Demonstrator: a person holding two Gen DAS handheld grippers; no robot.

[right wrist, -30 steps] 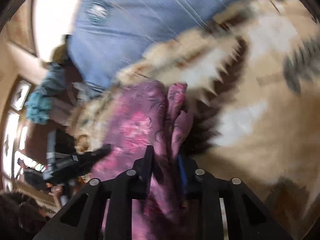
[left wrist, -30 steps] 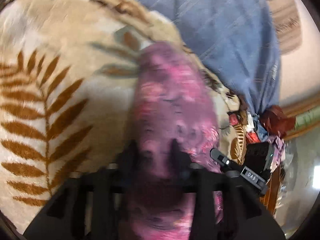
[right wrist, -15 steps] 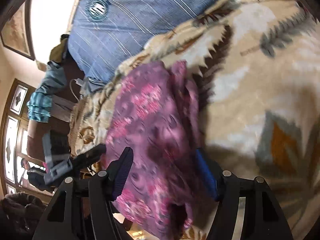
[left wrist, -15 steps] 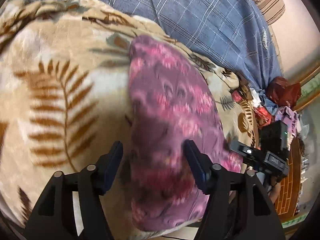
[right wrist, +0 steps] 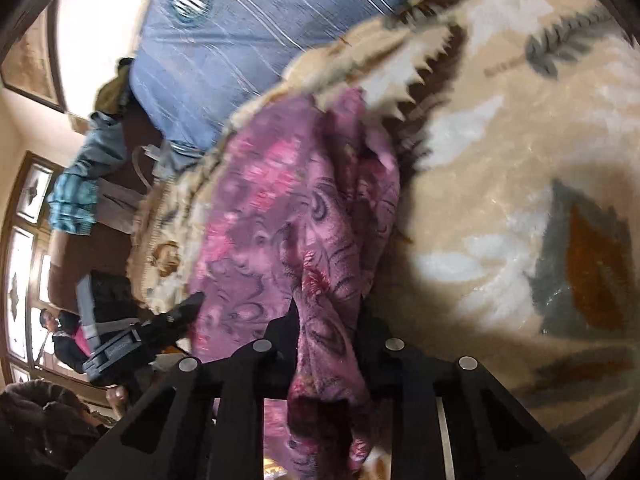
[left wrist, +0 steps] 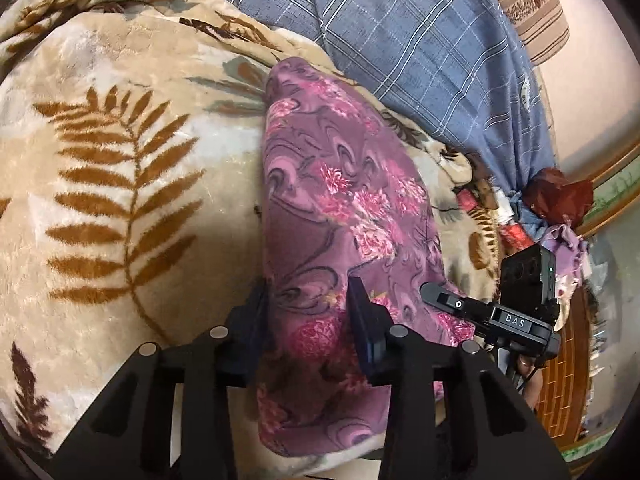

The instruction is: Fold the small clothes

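A beige blanket [left wrist: 120, 184] with brown fern leaves covers the bed, a blue checked pillow [left wrist: 420, 40] lying behind it.

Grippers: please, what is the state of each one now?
Left gripper: jaws have just been closing, now shut on the purple floral cloth.
Right gripper: jaws have just been closing, now shut on the same cloth.
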